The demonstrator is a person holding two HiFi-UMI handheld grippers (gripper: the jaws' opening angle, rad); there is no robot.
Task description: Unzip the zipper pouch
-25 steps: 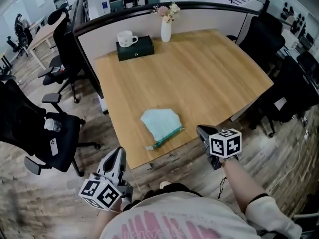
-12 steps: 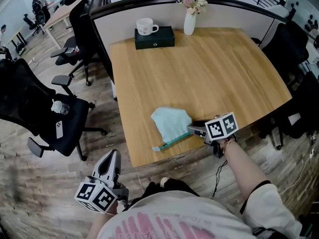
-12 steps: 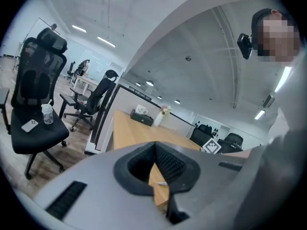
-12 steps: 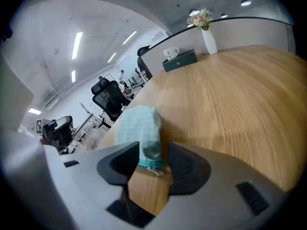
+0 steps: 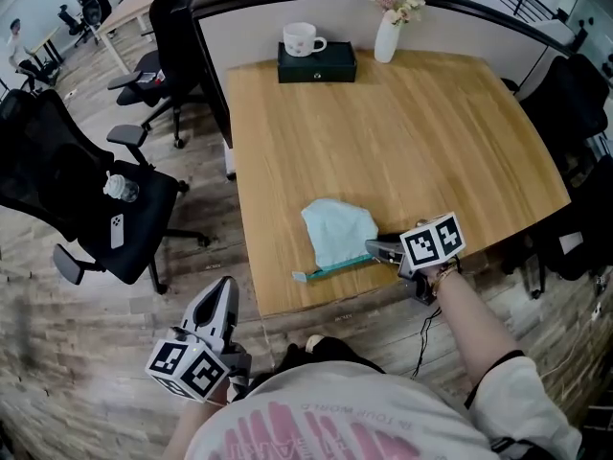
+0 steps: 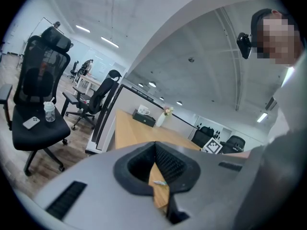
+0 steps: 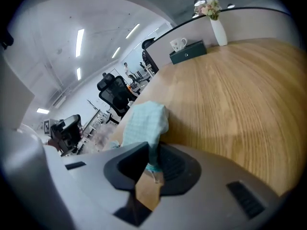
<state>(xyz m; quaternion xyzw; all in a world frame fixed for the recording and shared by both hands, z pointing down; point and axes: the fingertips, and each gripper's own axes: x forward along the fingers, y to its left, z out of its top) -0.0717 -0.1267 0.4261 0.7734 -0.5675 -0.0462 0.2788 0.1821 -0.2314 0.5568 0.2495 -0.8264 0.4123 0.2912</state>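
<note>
Pouch [image 5: 337, 230], pale mint with a teal zipper edge, lies flat on the table [image 5: 412, 132] near its front edge, zipper side towards the person. The right gripper [image 5: 374, 250] reaches in from the right, low over the wood, at the right end of that zipper edge. Its jaws have just been closing and now stand narrow, pinching the teal end of the pouch between the pads. The left gripper [image 5: 226, 291] hangs below the table's front edge, well apart from the pouch, beside the person's body; its jaws are pressed together with nothing between them. At the far edge of the table a mug [image 5: 302, 38] sits on a dark box [image 5: 318, 63], and a white vase [image 5: 387, 38] with flowers stands just beside them.
</note>
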